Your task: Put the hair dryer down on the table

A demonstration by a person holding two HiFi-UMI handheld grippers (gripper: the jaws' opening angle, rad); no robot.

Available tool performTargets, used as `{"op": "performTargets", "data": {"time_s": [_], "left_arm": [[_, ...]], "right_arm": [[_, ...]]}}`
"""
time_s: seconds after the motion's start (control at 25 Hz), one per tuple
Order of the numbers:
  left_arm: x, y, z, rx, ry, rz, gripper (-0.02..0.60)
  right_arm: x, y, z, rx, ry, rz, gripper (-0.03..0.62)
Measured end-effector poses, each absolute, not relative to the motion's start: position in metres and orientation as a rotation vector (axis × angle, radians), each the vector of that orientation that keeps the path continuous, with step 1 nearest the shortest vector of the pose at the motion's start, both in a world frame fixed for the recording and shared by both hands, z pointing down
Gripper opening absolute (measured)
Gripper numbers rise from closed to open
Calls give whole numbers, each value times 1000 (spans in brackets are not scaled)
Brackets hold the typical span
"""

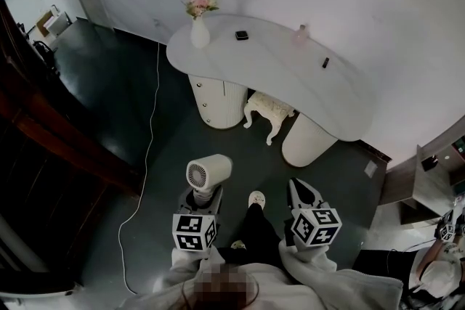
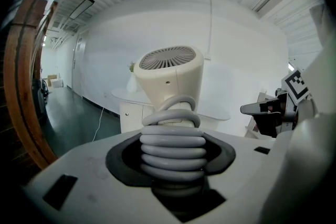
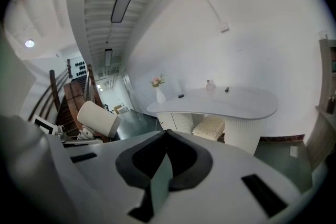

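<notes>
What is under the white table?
Two ribbed white pedestals carry the table, with a small white stool between them. The floor behind them is covered.

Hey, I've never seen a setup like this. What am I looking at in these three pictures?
A person holds a two-jaw gripper in each hand; the patterned cubes belong to them. One picture looks down from a head camera; the other two come from cameras riding on each gripper. The left gripper is clamped on a cream hair dryer with grey cord coiled round its handle. The right gripper is empty, jaws together. Ahead stands a curved white table bearing a white vase of pink flowers and a small black object.
</notes>
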State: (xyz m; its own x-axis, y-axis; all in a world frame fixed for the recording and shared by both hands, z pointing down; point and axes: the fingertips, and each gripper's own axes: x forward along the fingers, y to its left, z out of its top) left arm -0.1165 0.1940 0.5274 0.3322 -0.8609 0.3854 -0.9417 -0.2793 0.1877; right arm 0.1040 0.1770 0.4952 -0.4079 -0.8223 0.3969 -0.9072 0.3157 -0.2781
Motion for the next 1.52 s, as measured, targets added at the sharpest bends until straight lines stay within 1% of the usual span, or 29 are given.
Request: {"op": "performTargets", "data": {"time_s": [0.48,1.12,1.52], "left_arm": [[-90,97,520,2229,-1599,299,219],[-82,-1,523,2169,-1662,280,219],[-72,-30,530,2141,-1688,248,219]], "right_arm": [[134,79,486,1598,-2409,685,49],[142,-31,491,1514,-2457,683,49],[155,-63,498,1495,-2467,676,49]]}}
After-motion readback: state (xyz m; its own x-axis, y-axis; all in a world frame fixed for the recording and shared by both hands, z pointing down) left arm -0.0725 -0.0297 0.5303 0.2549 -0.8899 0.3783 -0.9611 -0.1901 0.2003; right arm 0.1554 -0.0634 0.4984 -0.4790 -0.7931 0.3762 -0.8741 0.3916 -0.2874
